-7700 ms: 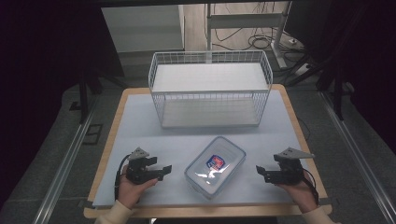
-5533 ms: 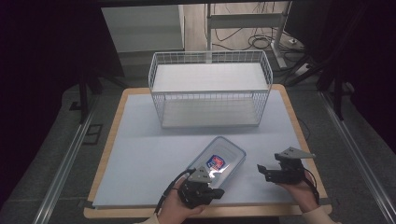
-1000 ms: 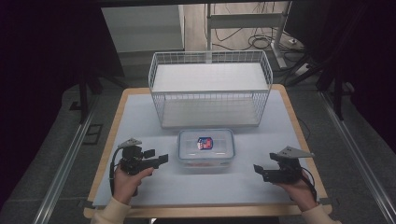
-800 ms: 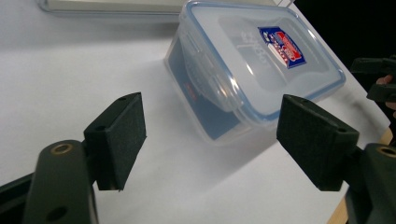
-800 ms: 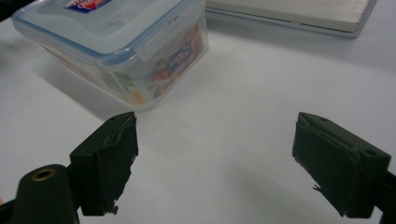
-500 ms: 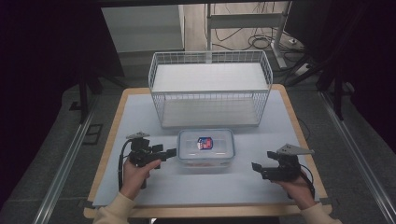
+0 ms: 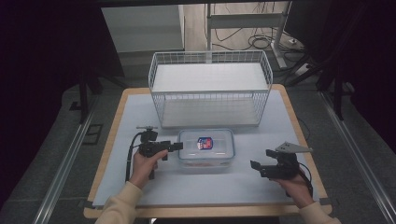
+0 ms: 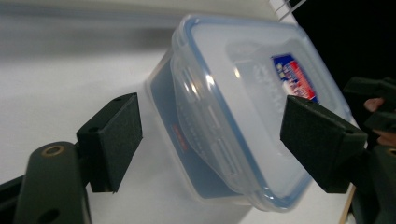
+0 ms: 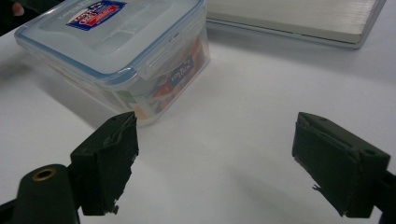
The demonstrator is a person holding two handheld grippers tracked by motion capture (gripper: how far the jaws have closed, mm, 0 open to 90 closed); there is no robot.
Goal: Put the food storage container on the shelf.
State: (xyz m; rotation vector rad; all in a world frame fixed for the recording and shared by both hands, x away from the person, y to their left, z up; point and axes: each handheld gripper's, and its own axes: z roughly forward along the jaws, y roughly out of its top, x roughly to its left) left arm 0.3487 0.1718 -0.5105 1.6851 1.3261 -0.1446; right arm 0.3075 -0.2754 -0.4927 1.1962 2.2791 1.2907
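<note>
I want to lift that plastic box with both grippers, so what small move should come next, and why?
Probably bring the right gripper in to the plastic box. The left gripper is already at the box's left end, jaws open, while the right sits apart, open.

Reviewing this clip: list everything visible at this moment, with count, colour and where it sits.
Table: one, wooden rim with a pale white-blue mat on top, centre of the high view.
Wire basket: one, white, at the far middle of the table, nothing in it.
Lidded container: one, clear plastic with a blue-trimmed lid and a red-and-blue label, just in front of the basket; colourful contents show through its side in the right gripper view.
Cables: several, dark, on the floor beyond the table.
Left gripper: one, black, jaws open, at the container's left end.
Right gripper: one, black, grey plate on top, jaws open, right of the container, apart from it.
</note>
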